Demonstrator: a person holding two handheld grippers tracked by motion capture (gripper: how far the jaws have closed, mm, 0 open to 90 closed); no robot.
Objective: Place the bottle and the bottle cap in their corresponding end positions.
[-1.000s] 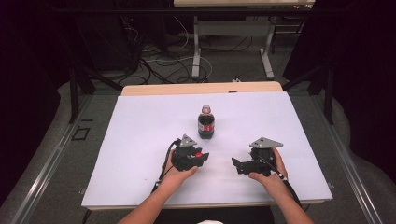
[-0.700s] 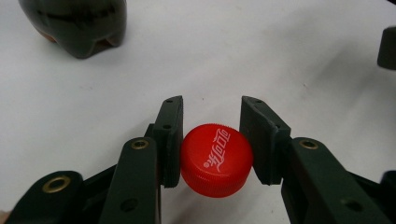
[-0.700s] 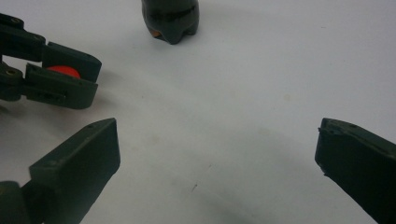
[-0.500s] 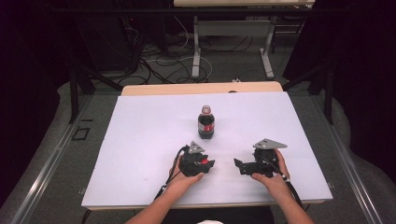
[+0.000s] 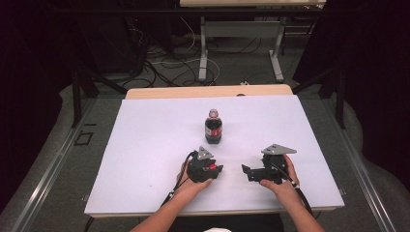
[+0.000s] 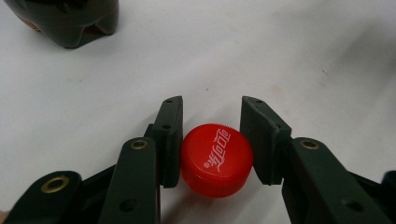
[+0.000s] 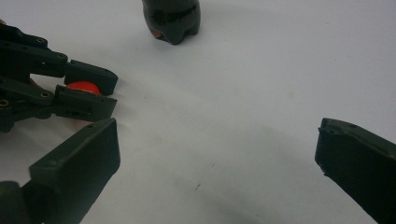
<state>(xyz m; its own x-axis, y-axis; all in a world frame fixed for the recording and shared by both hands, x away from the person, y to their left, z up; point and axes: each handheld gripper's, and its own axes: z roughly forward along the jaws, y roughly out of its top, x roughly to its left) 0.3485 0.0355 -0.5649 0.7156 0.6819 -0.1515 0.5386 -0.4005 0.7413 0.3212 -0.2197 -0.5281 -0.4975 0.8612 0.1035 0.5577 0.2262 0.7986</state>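
Left gripper view: red bottle cap [image 6: 217,160] sits low centre of the frame on the white table [image 6: 289,56], clamped between the two pads of the left gripper [image 6: 211,140], lettering up. Dark cola bottle [image 6: 65,21] base at upper left, apart from the cap. High view: bottle [image 5: 213,127] upright, mid-frame; left gripper [image 5: 216,170] just below it. Right gripper [image 5: 246,172] lower right of centre, jaws spread wide, nothing between them, resting near the left one.

White table top [image 5: 145,145], floor cables [image 5: 164,58], metal desk legs [image 5: 203,53]
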